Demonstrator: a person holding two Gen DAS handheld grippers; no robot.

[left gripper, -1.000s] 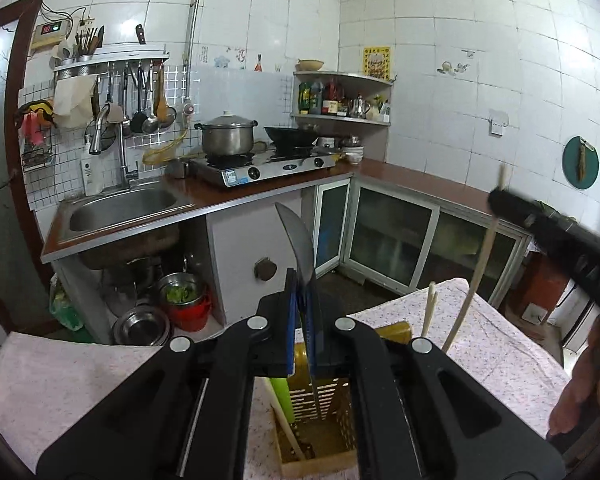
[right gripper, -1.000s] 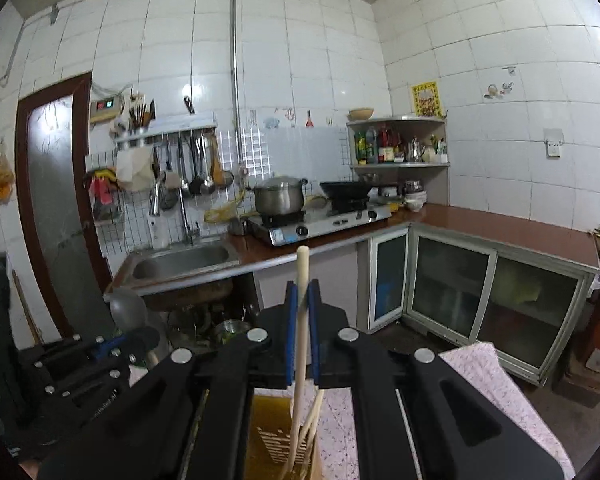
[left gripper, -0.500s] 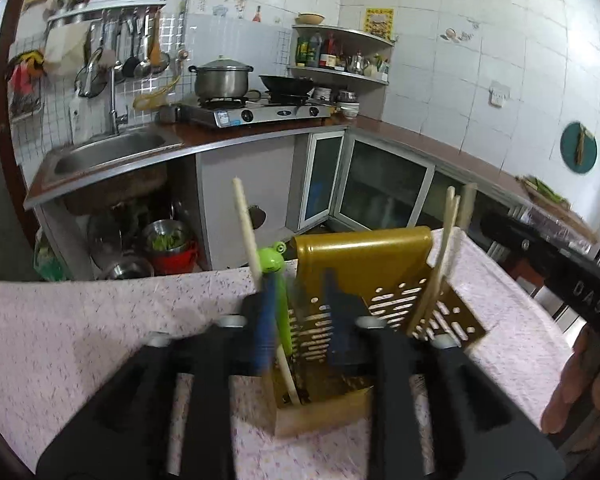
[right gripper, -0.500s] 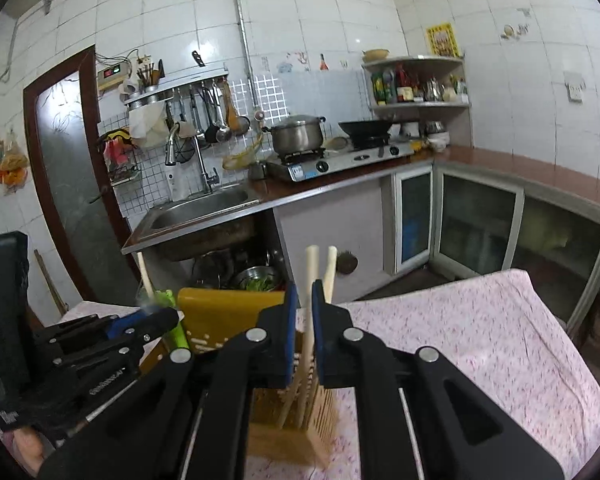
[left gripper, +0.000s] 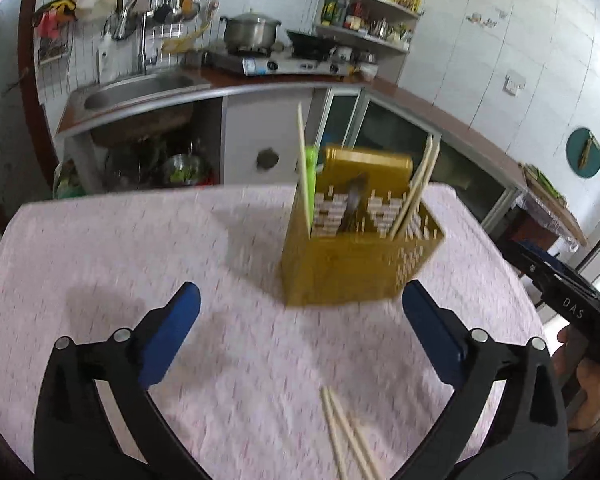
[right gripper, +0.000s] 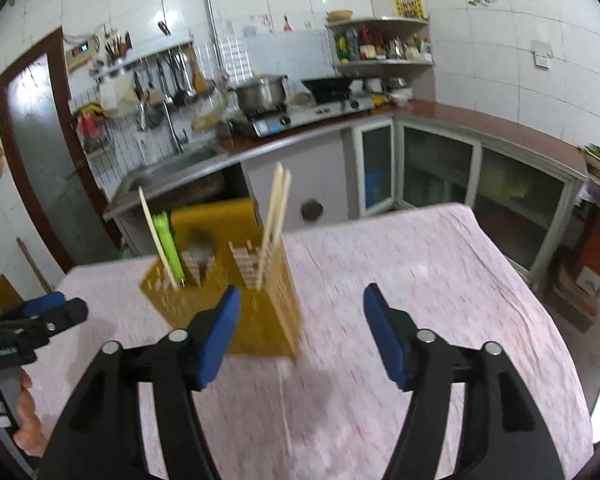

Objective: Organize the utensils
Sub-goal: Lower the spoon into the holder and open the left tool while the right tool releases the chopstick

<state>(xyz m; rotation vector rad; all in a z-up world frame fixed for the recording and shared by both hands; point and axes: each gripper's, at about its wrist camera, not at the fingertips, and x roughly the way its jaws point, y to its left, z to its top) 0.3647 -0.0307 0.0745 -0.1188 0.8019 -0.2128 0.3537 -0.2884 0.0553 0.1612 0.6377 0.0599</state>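
A yellow slotted utensil holder [left gripper: 340, 276] [right gripper: 260, 332] stands upright on the pink-clothed table [left gripper: 100, 260]. In it stand a single chopstick [left gripper: 302, 160], a green-handled tool [left gripper: 310, 176], a dark grey utensil [left gripper: 356, 192] and a pair of chopsticks [left gripper: 418, 188] [right gripper: 276, 216]. More loose chopsticks [left gripper: 348, 436] lie on the cloth near me. My left gripper [left gripper: 299, 292] is short of the holder, its jaws opening wide with nothing between them. My right gripper [right gripper: 301, 293] is just right of the holder, its jaws also opening and empty.
Behind the table run a counter with a sink [left gripper: 140, 88], a stove with a pot [left gripper: 252, 32] and glass-door cabinets [right gripper: 436, 168]. A hand [left gripper: 588, 380] holds the right gripper's body at the right edge. The far table edge is just behind the holder.
The left gripper let go of the grey utensil and the right let go of its chopstick; both now stand in the holder. Both grippers drew back, tipped down and opened.
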